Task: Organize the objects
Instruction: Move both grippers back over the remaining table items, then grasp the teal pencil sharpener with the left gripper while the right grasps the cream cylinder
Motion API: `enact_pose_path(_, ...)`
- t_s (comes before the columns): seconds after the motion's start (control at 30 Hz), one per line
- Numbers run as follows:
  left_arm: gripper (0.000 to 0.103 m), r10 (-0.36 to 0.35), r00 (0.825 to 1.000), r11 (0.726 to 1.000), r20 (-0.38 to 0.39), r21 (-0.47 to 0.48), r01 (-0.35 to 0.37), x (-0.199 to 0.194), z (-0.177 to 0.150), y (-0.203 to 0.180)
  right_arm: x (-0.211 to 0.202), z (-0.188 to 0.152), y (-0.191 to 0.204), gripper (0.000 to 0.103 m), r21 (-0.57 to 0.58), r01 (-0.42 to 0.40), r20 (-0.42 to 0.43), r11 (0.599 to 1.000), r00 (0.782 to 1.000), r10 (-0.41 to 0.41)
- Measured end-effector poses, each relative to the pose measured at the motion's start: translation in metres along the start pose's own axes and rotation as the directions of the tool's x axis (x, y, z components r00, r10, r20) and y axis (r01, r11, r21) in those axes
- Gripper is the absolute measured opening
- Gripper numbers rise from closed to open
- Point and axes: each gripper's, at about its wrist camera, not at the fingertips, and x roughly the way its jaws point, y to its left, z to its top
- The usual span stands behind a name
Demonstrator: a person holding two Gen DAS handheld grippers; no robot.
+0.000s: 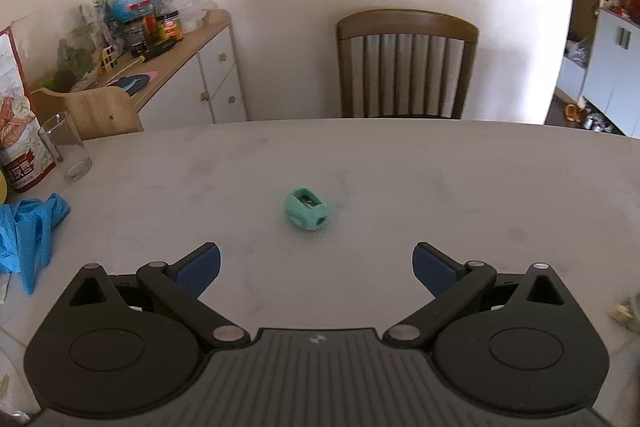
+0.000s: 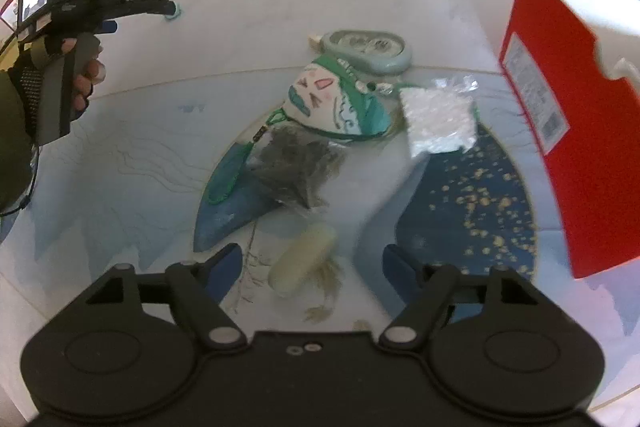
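A teal pencil sharpener point(image 1: 307, 209) lies on the white table point(image 1: 440, 187), a little ahead of my open, empty left gripper point(image 1: 316, 267). My right gripper point(image 2: 312, 267) is open over a pale cream capsule-shaped object point(image 2: 302, 261) that lies between its fingers on the table. Ahead of it lie a dark fuzzy clump point(image 2: 294, 167), a painted pouch with a face point(image 2: 332, 103), a clear wrapped packet point(image 2: 438, 119) and a pale grey-green oval case point(image 2: 366, 49). The left gripper point(image 2: 108, 17) also shows at the far left, held in a gloved hand.
A red box point(image 2: 568, 107) stands open at the right. A glass point(image 1: 66, 151), a printed bag point(image 1: 20, 131) and blue gloves point(image 1: 28, 231) sit at the table's left. A wooden chair point(image 1: 406, 63) stands behind the table; a cluttered sideboard point(image 1: 160, 59) at back left.
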Motion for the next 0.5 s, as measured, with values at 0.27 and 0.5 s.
enact_pose_path(0.27, 0.102, 0.018, 0.999, 0.997, -0.047, -0.071, -0.021, 0.051, 0.02, 0.013, 0.014, 0.0, 0.008, 0.066, -0.019, 0.01, -0.058, 1.0, 0.998, -0.011)
enact_pose_path(0.5, 0.094, -0.009, 0.997, 0.987, -0.076, -0.161, -0.004, 0.077, 0.03, 0.024, 0.017, 0.002, 0.015, 0.055, -0.041, 0.024, -0.067, 0.999, 0.997, -0.027)
